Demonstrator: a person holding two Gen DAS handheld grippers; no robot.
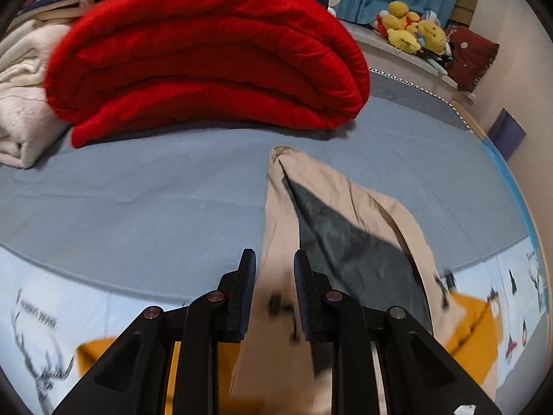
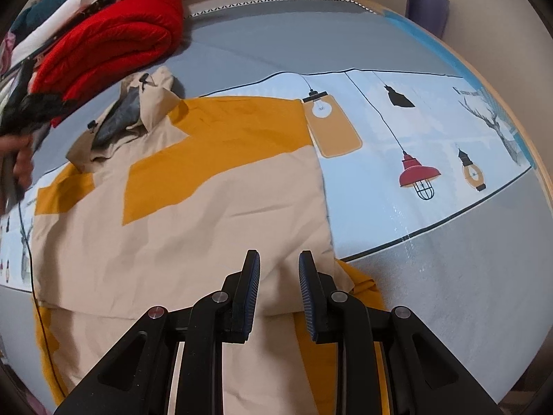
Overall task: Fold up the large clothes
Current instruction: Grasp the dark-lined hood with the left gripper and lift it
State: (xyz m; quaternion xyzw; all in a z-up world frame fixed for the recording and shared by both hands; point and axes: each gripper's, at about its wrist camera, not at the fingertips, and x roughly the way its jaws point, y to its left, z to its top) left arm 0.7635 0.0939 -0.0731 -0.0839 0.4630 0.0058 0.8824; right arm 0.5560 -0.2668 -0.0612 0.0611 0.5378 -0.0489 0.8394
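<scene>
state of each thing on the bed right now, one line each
beige and mustard jacket: spread flat on the bed, partly folded, hood end rumpled
left gripper: fingers apart, jacket fabric between them, grip unclear
right gripper: fingers apart over the jacket's lower edge, grip unclear
red quilt: folded, stacked
cream blanket: folded

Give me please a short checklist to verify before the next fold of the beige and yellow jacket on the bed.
1. Left gripper holds fabric: cannot tell; beige cloth runs between its fingers, but the picture is blurred.
2. Right gripper grips the jacket: cannot tell; it is over the lower edge, jaws apart.
3. Jacket body lies flat: ok, only light wrinkles.
4. Hood is tidy: not ok, bunched with the grey lining showing.
5. Free space on the bed to the right of the jacket: ok.
6. Red quilt apart from the jacket: ok.
</scene>
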